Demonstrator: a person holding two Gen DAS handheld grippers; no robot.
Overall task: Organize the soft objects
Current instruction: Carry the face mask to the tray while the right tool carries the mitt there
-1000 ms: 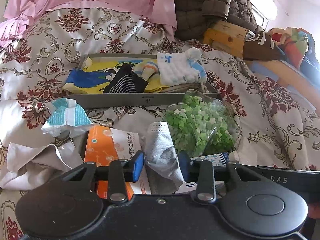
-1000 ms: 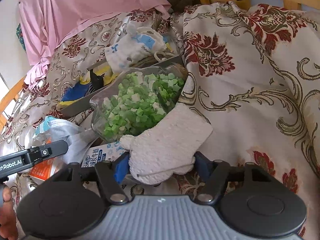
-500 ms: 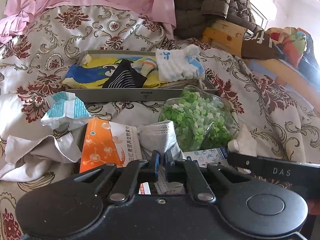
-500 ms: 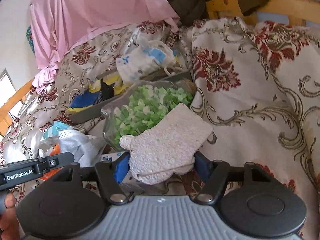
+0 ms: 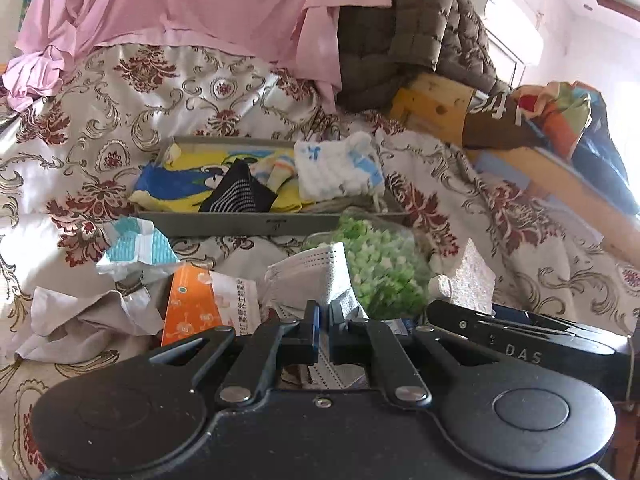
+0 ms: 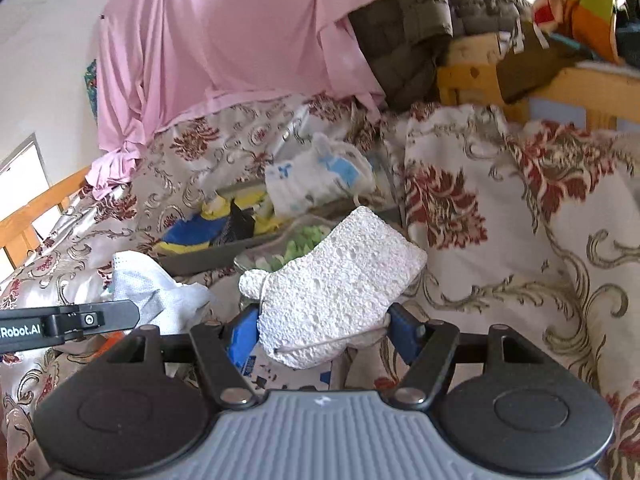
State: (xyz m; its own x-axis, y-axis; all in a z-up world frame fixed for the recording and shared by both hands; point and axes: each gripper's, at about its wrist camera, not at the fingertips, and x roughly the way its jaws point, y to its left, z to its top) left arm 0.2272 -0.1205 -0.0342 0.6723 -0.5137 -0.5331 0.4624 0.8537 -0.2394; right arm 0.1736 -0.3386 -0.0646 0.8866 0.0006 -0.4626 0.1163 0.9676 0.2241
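Observation:
My left gripper (image 5: 323, 312) is shut on a white pleated face mask (image 5: 316, 270), which rises off the bed clutter. My right gripper (image 6: 323, 326) is shut on a white porous sponge (image 6: 336, 280) shaped like a mitten, held above the bedspread; the sponge (image 5: 468, 276) also shows in the left wrist view beside the right gripper's black finger. Beyond both lies a grey tray (image 5: 280, 223) holding a yellow and blue cloth, a black dotted sock (image 5: 236, 194) and a white and blue towel (image 5: 340, 170). The mask (image 6: 152, 288) appears at the left of the right wrist view.
A clear bag of green pieces (image 5: 380, 264) lies in front of the tray. An orange packet (image 5: 192, 300), a teal and white wrapper (image 5: 136, 246) and crumpled white paper (image 5: 88, 316) lie at the left. Pink fabric (image 5: 200, 8) and a dark quilted jacket (image 5: 412, 36) hang behind. Wooden bed frame (image 5: 436, 108) at right.
The left jaws closed on the mask and lifted it. The right gripper rose with the sponge and tilted up, so more of the pink fabric and jacket shows.

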